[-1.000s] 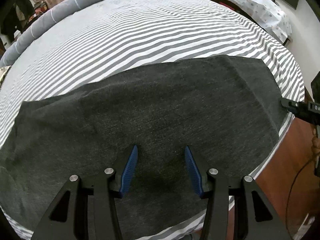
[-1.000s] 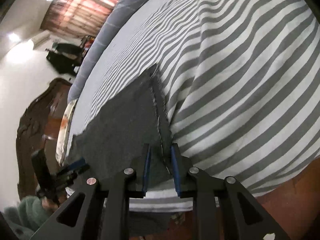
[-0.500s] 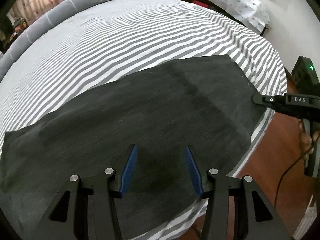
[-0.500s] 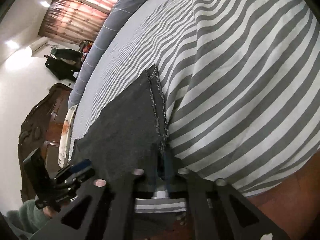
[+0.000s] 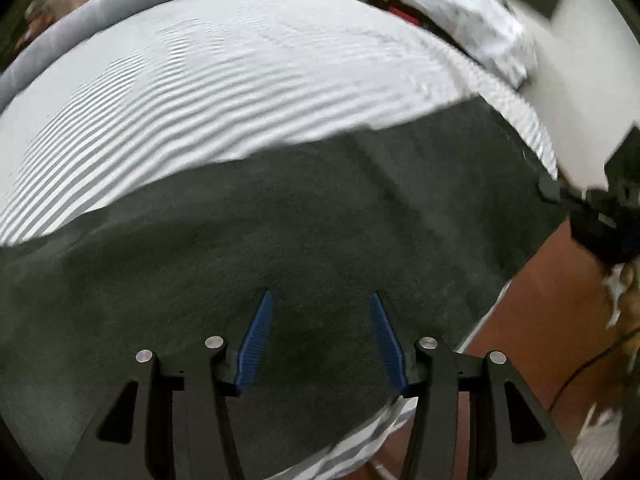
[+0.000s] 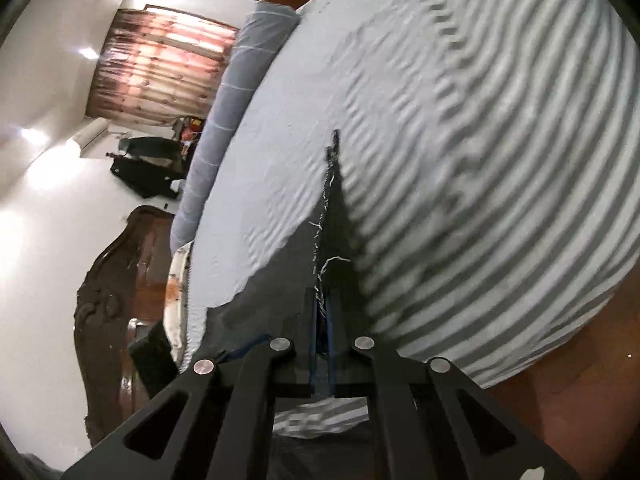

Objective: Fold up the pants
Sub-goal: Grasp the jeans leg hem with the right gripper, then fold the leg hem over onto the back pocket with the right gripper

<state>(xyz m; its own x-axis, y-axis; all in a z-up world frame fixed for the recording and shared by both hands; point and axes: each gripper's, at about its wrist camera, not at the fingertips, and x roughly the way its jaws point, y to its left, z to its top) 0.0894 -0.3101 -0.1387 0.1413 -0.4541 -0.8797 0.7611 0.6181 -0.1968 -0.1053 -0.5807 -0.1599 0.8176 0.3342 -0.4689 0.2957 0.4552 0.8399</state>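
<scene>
Covering the whole work surface, the striped bed sheet (image 5: pixel 224 92) gives a broad, soft base for folding. Dark grey pants (image 5: pixel 280 240), matte and felt-like, lie spread flat across it near the bed's edge, one frayed hem (image 6: pixel 326 232) trailing white threads. The right gripper (image 6: pixel 321 344) is clenched on that hem, probably to carry it over. The left gripper (image 5: pixel 318 332) hovers above the cloth, blue ribbed pads (image 5: pixel 256 340) parted, holding nothing.
</scene>
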